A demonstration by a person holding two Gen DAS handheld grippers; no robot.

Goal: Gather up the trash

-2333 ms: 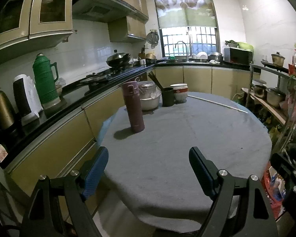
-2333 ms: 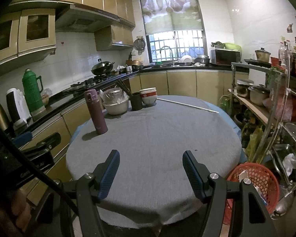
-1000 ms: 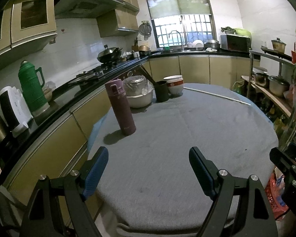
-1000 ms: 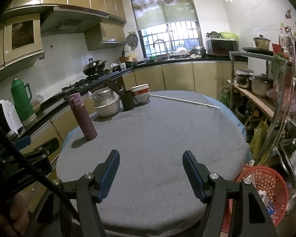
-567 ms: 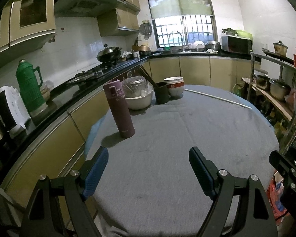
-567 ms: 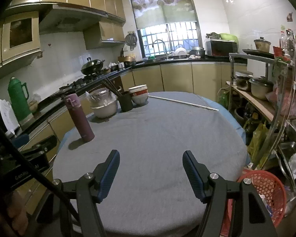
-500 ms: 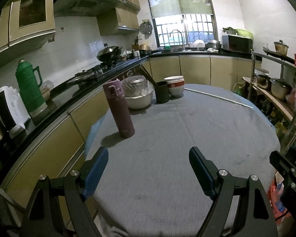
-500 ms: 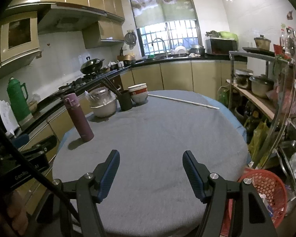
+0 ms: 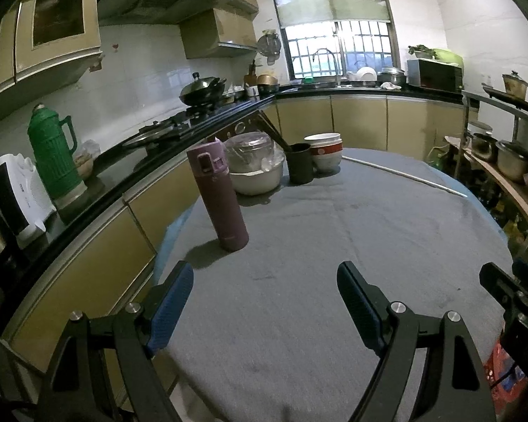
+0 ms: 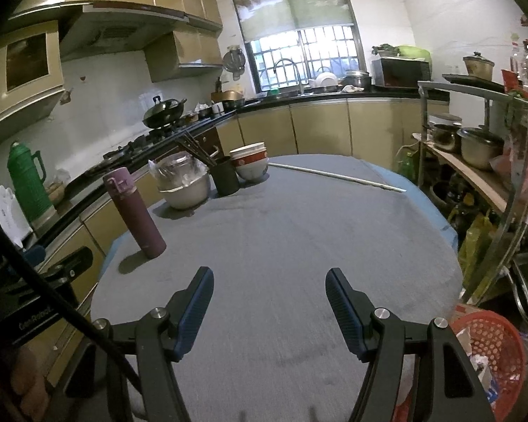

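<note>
Left wrist view
Left gripper [image 9: 265, 304]: fingers spread wide with nothing between them, poised over the near edge of the grey round surface [image 9: 352, 246].
Purple flask [image 9: 217, 194]: upright, ahead and left of the fingers.
Covered bowl [image 9: 255, 168]: beyond the flask, beside a dark cup [image 9: 301, 162] and stacked bowls [image 9: 324, 153].

Right wrist view
Right gripper [image 10: 269, 304]: fingers wide apart, gripping nothing, over the same surface.
Trash: crumpled scraps (too small to identify) lie in the red basket [image 10: 492, 346], low at right beside the surface.
Thin white rod [image 10: 338, 176]: lying on the far side.
</note>
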